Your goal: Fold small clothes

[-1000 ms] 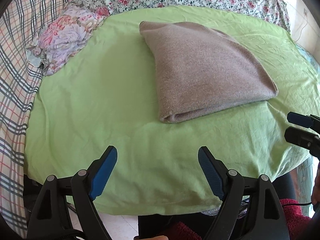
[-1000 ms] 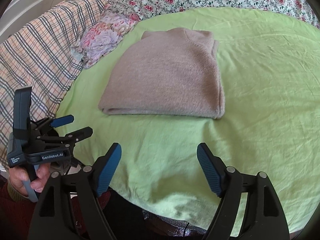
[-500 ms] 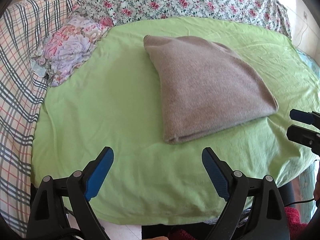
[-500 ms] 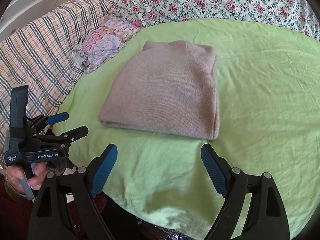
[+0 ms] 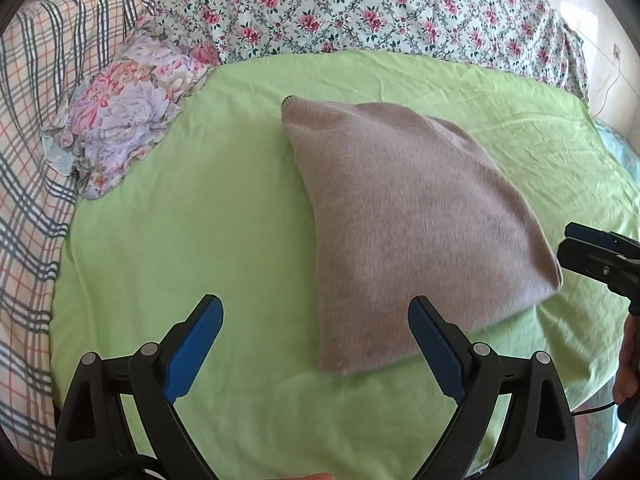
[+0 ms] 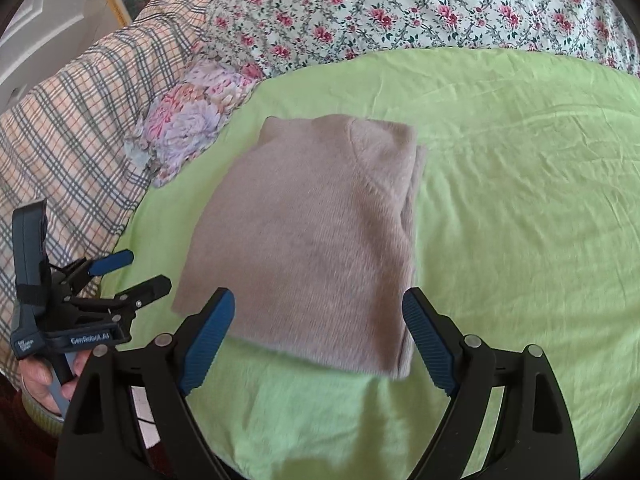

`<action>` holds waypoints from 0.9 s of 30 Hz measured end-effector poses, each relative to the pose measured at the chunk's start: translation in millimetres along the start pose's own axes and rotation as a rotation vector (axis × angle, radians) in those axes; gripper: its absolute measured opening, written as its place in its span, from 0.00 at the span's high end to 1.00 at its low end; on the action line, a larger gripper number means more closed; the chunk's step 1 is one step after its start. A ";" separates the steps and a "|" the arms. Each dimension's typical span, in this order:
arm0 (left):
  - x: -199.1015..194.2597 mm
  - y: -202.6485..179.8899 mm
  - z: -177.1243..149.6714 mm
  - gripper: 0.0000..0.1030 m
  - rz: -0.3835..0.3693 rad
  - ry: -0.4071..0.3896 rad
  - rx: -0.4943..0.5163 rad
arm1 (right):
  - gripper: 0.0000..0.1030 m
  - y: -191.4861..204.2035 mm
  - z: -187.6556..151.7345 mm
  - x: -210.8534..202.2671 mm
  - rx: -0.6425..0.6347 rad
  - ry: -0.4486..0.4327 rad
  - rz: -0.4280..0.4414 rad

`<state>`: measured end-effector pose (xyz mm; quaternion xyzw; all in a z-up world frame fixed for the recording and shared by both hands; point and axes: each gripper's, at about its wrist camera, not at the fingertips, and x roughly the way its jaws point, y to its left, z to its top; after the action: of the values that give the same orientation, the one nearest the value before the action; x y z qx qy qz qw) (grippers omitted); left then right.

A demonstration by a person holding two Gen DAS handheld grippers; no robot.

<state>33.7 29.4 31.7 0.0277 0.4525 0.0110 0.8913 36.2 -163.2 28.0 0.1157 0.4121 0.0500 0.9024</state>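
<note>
A folded beige knit sweater [image 5: 404, 224] lies flat on the green sheet [image 5: 200, 240]; it also shows in the right wrist view [image 6: 316, 240]. My left gripper [image 5: 316, 344] is open and empty, just short of the sweater's near left corner. My right gripper [image 6: 318, 336] is open and empty, its jaws on either side of the sweater's near edge, above it. The right gripper also shows at the right edge of the left wrist view [image 5: 576, 244], beside the sweater's right corner. The left gripper shows at the left of the right wrist view [image 6: 124, 276].
A small floral garment [image 5: 120, 120] lies at the sheet's far left edge. A plaid blanket [image 5: 28, 128] covers the left side, a rose-print quilt [image 5: 360, 4] the back. The sheet's front edge [image 5: 280, 452] drops off just under the grippers.
Both grippers have moved forward toward the sweater, which now looks larger and nearer in both views. Both stay open. The sweater has not moved.
</note>
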 end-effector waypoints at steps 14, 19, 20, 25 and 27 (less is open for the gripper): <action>14.0 -14.3 12.3 0.08 0.018 0.028 0.012 | 0.16 13.9 2.0 16.2 -0.058 0.049 -0.001; 17.2 -16.4 13.8 0.08 0.022 0.032 0.032 | 0.16 12.1 2.1 19.5 -0.050 0.054 0.000; 18.2 -15.7 14.9 0.08 0.021 0.033 0.035 | 0.16 12.1 2.2 19.6 -0.051 0.055 -0.001; 20.7 -14.9 17.3 0.08 0.023 0.038 0.040 | 0.16 12.9 3.0 20.6 -0.053 0.058 -0.004; 21.5 -15.0 18.1 0.08 0.023 0.039 0.038 | 0.16 12.3 5.6 23.2 -0.056 0.065 -0.004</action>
<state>61.0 14.6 24.2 0.0494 0.4694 0.0131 0.8815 55.7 -147.9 17.7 0.0876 0.4397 0.0633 0.8916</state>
